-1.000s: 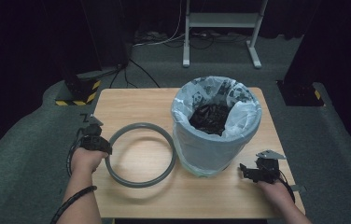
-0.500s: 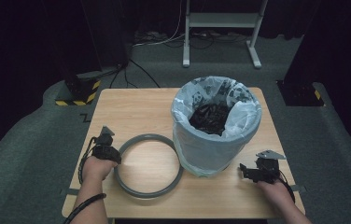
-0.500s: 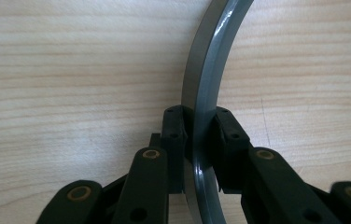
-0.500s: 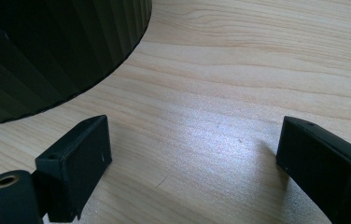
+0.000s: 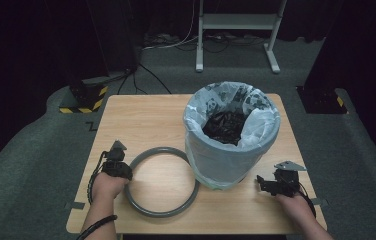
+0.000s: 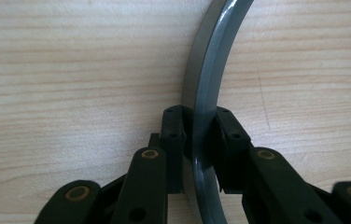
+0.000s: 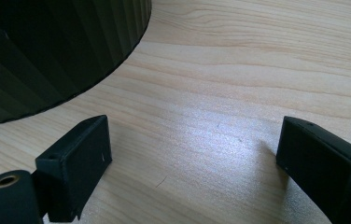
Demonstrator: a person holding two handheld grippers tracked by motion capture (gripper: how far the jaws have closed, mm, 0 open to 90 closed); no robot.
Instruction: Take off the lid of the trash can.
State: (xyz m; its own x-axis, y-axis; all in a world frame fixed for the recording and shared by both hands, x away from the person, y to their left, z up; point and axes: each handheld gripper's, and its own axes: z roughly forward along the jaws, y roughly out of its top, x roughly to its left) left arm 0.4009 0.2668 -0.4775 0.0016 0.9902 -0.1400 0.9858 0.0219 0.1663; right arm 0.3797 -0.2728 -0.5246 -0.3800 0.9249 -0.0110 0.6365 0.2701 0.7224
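Grey ring [image 5: 161, 181] lies flat on the table, beside the lined bin [image 5: 232, 134].

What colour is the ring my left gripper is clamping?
Dark grey; the ring shows best in the left gripper view.

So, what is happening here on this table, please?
A person works at a wooden table with a gripper in each hand. The left gripper is shut on a grey ring that lies flat beside a bin lined with a pale blue bag. The right gripper is open, low over bare wood near the bin's base, holding nothing.
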